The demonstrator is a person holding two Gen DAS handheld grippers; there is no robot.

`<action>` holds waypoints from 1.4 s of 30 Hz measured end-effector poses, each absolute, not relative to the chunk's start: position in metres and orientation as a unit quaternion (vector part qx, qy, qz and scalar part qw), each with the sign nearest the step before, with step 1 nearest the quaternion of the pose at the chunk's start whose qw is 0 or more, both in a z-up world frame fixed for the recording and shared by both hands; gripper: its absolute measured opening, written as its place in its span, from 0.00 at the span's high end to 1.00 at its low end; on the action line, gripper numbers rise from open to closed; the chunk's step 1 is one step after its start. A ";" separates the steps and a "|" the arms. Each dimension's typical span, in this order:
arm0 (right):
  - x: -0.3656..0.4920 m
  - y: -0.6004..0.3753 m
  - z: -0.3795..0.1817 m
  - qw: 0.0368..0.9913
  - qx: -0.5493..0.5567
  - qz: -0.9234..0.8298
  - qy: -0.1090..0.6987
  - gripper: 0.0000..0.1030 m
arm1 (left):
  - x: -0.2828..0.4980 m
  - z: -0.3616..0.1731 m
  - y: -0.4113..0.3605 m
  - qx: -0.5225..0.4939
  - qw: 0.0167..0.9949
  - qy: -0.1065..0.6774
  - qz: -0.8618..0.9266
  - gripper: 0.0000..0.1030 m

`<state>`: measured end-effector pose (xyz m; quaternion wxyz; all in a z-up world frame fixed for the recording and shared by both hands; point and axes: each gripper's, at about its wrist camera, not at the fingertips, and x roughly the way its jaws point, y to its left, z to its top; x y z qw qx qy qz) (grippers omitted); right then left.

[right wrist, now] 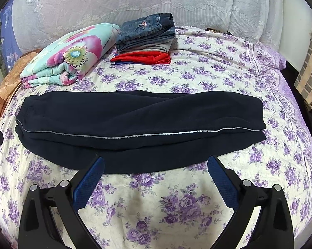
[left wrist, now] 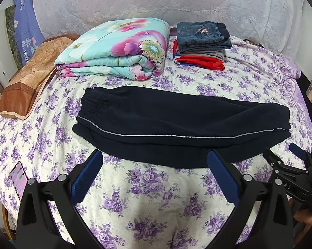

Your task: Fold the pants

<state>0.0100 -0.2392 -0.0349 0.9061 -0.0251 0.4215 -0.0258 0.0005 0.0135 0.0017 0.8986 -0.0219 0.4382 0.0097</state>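
Observation:
Dark navy pants [left wrist: 176, 122] with a thin grey side stripe lie flat across the bed, folded lengthwise with one leg on the other, waistband at the left, cuffs at the right. They also show in the right wrist view [right wrist: 135, 120]. My left gripper [left wrist: 154, 157] is open and empty, hovering just short of the pants' near edge. My right gripper [right wrist: 156, 164] is open and empty, its tips at the near edge of the pants. In the left wrist view the right gripper [left wrist: 288, 155] shows at the right near the cuffs.
The bed has a purple floral sheet [left wrist: 156, 197]. At the back lie a folded floral quilt [left wrist: 118, 51], a stack of folded clothes with jeans on top [left wrist: 201, 41], and a brown pillow [left wrist: 29, 76]. A phone [left wrist: 19, 178] lies at the left.

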 end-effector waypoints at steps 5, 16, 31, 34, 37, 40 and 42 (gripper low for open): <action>0.010 -0.240 -0.036 0.905 -0.026 -0.026 0.424 0.03 | 0.001 0.001 0.012 -0.020 0.898 0.439 0.009 0.04; 0.018 -0.236 -0.045 0.896 -0.037 -0.022 0.442 0.03 | 0.016 -0.016 0.023 -0.027 0.889 0.458 0.002 0.04; 0.041 -0.196 -0.077 0.883 -0.089 0.048 0.459 0.03 | 0.069 -0.105 0.148 -0.073 0.828 0.552 0.072 0.29; 0.056 -0.168 -0.080 0.883 -0.129 0.084 0.443 0.03 | 0.088 -0.112 0.146 -0.066 0.821 0.562 0.072 0.37; 0.077 -0.134 -0.087 0.875 -0.172 0.126 0.434 0.03 | 0.108 -0.118 0.137 -0.043 0.817 0.570 0.074 0.38; 0.097 -0.104 -0.093 0.861 -0.204 0.171 0.434 0.04 | 0.115 -0.122 0.132 -0.030 0.812 0.576 0.086 0.38; 0.104 -0.090 -0.096 0.852 -0.221 0.195 0.433 0.07 | 0.113 -0.122 0.133 -0.031 0.815 0.572 0.087 0.38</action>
